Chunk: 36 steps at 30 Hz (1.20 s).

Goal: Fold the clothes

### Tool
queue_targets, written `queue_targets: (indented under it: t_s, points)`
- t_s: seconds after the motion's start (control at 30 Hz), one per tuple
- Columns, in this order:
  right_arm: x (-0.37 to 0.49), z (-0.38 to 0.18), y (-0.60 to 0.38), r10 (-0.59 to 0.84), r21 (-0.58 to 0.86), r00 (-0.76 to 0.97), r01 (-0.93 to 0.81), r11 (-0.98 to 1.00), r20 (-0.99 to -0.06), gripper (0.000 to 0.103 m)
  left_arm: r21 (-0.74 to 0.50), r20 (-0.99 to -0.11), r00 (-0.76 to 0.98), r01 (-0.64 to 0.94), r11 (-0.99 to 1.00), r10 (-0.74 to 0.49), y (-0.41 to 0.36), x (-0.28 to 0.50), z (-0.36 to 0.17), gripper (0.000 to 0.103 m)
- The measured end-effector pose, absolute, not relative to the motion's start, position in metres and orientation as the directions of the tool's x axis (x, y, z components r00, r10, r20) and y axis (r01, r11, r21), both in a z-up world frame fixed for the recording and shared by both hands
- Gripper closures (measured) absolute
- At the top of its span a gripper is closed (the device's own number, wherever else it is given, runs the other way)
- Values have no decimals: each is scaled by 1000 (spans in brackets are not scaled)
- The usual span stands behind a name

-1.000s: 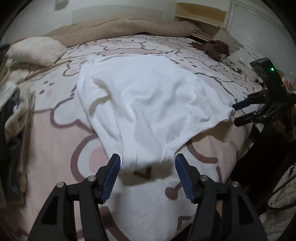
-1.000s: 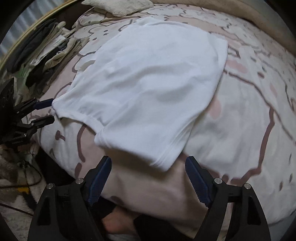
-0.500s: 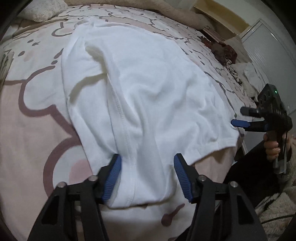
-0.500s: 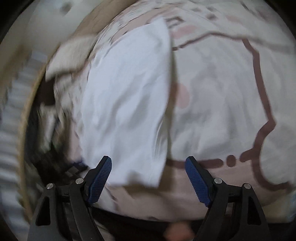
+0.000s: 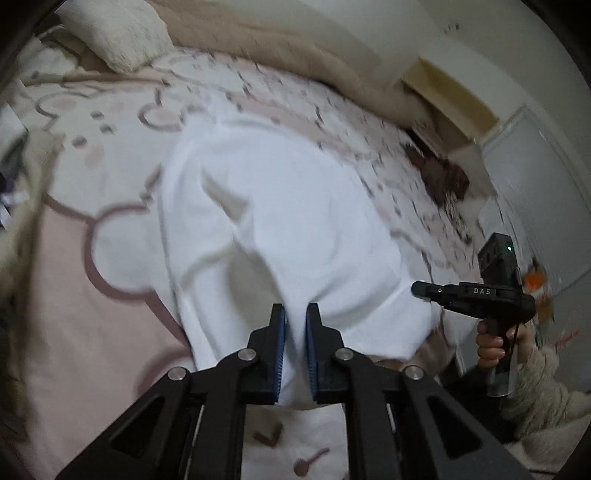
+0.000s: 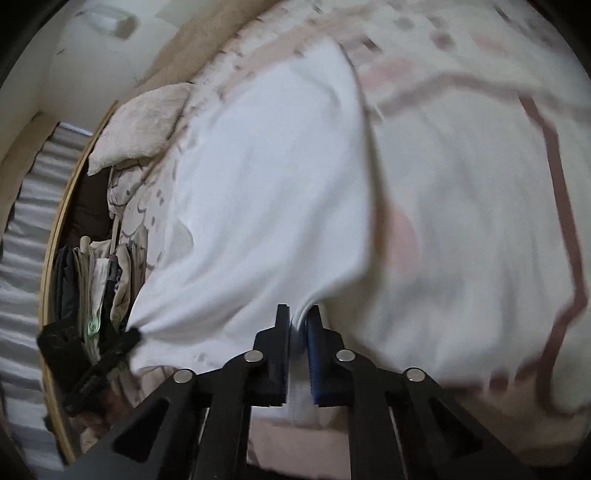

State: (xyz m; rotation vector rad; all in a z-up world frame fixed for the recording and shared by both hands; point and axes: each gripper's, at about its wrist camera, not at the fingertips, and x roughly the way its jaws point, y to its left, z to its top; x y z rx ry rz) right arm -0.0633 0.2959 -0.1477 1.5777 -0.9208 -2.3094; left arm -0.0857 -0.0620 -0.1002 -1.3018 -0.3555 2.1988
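**Both grippers now clamped on the white garment's near hem**

On the bed (image 5: 74, 295), spread over a pink and white cartoon-print cover, the white garment (image 5: 280, 221) lies with its near edge pulled up into two gathered peaks. At the far left of the left wrist view a fluffy cream pillow (image 5: 122, 33) sits near the head of the bed, with a tan blanket (image 5: 280, 48) bunched along the wall beyond it. Moving right, the left gripper (image 5: 294, 325) has its blue-padded fingers (image 5: 280, 343) drawn narrow on a fold of the hem, cloth filling the gap between them; half a second ago those fingers stood wide apart over flat fabric. Further right, dark red clothing (image 5: 439, 173) lies by the bed's far edge, and the right gripper (image 5: 421, 288) shows side-on, a hand (image 5: 491, 347) wrapped round its handle, its tip against the garment's right corner.

From the right wrist view, a stack of folded clothes (image 6: 92, 288) stands at the left beside the bed. The left gripper (image 6: 125, 339) pinches the garment's corner there. At centre, the right gripper's fingers (image 6: 282, 354) are nearly closed on the white hem, where earlier they were spread wide and empty. Both views are motion-blurred.
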Motion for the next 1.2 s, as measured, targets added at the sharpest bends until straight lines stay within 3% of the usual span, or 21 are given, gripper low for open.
queue_targets:
  t_s: [0.3,0.33,0.37,0.4,0.43,0.6,0.67,0.77,0.83,0.9,0.97,1.2]
  points:
    - [-150,-104,265,-288,340,-501,-15,-940,-816,94,-397,-771,-483,-144,-907,414,-103,-141,-107,92]
    - [-148,-101,264,-261,295,-505,13,-955,-823,79,-375,-784,-482,-133,-917,391,-106,-142,-111,92]
    - [-143,-97,264,-220,233,-513,41,-972,-829,36,-340,-792,-489,-145,-929,365,-106,-139,-113,92]
    - [-137,-94,263,-179,169,-523,68,-983,-833,15,-313,-793,-498,-162,-936,352,-104,-135,-113,92]
    - [-129,-90,262,-135,97,-545,99,-990,-827,1,-290,-790,-505,-190,-938,347,-103,-129,-112,92]
    - [-64,-81,244,57,-337,-706,265,-903,-706,4,-139,-777,-545,-339,-931,315,-90,-90,-108,92]
    - [-23,-91,223,55,-529,-766,388,-755,-641,13,-115,-776,-542,-382,-917,322,-87,-74,-108,92]
    - [30,-118,192,10,-709,-801,523,-473,-598,27,-108,-771,-538,-416,-903,340,-81,-54,-109,92]
    - [46,-139,180,15,-760,-802,559,-333,-597,36,-71,-758,-556,-447,-892,339,-76,-42,-107,92]
    - [39,-150,179,33,-750,-783,581,-316,-621,46,6,-746,-582,-491,-871,324,-70,-33,-103,92]
    - [29,-151,181,41,-743,-773,591,-315,-633,63,92,-737,-601,-540,-836,307,-61,-25,-102,92]
    - [18,-166,182,44,-739,-748,643,-201,-663,65,386,-693,-671,-655,-650,265,-31,1,-98,88]
